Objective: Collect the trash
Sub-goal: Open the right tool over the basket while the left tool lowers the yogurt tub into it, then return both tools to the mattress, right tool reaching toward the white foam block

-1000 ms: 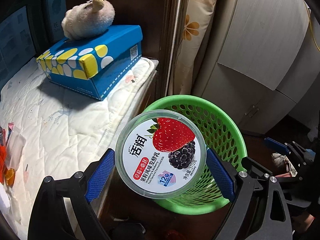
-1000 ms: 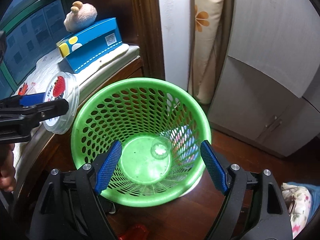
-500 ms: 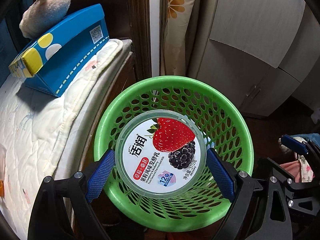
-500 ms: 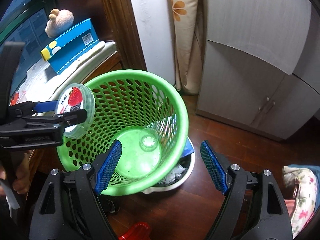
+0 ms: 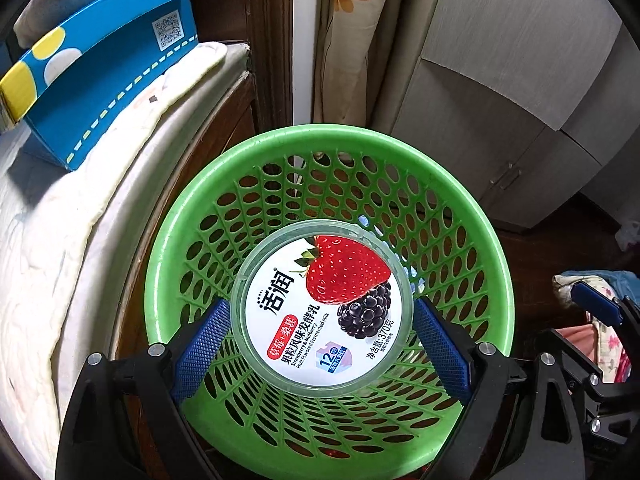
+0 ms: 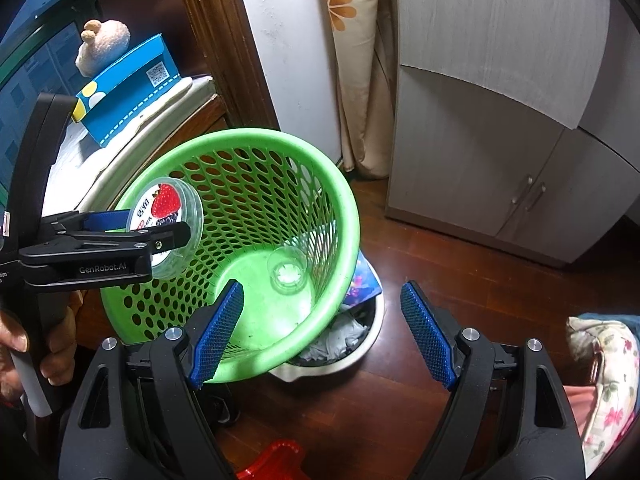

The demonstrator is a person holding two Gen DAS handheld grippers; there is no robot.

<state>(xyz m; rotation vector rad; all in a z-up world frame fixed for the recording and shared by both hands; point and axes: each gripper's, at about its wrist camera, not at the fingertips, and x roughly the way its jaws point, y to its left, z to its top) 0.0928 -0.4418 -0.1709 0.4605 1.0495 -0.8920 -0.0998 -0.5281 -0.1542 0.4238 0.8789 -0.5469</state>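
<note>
My left gripper (image 5: pixel 320 344) is shut on a round yogurt tub (image 5: pixel 322 306) with a strawberry and mulberry lid, held over the mouth of the green mesh basket (image 5: pixel 472 224). In the right wrist view the tub (image 6: pixel 166 224) sits in the left gripper (image 6: pixel 176 236) just inside the basket's (image 6: pixel 344 208) left rim. A clear plastic cup (image 6: pixel 287 272) lies on the basket's floor. My right gripper (image 6: pixel 320 332) is open and empty, its left finger over the basket's near rim, its right finger over the floor.
A white bin (image 6: pixel 352 356) with crumpled paper stands under the tilted basket. A blue tissue box (image 5: pixel 100 84) lies on the quilted ledge (image 5: pixel 60 240) to the left. A grey cabinet (image 6: pixel 500 152) is behind. Flowered cloth (image 6: pixel 600 364) lies at right, a red object (image 6: pixel 272 464) near the bottom.
My left gripper carried the tub from beside the ledge to over the basket's mouth. The right gripper pulled back and rightward; the basket now shows further left.
</note>
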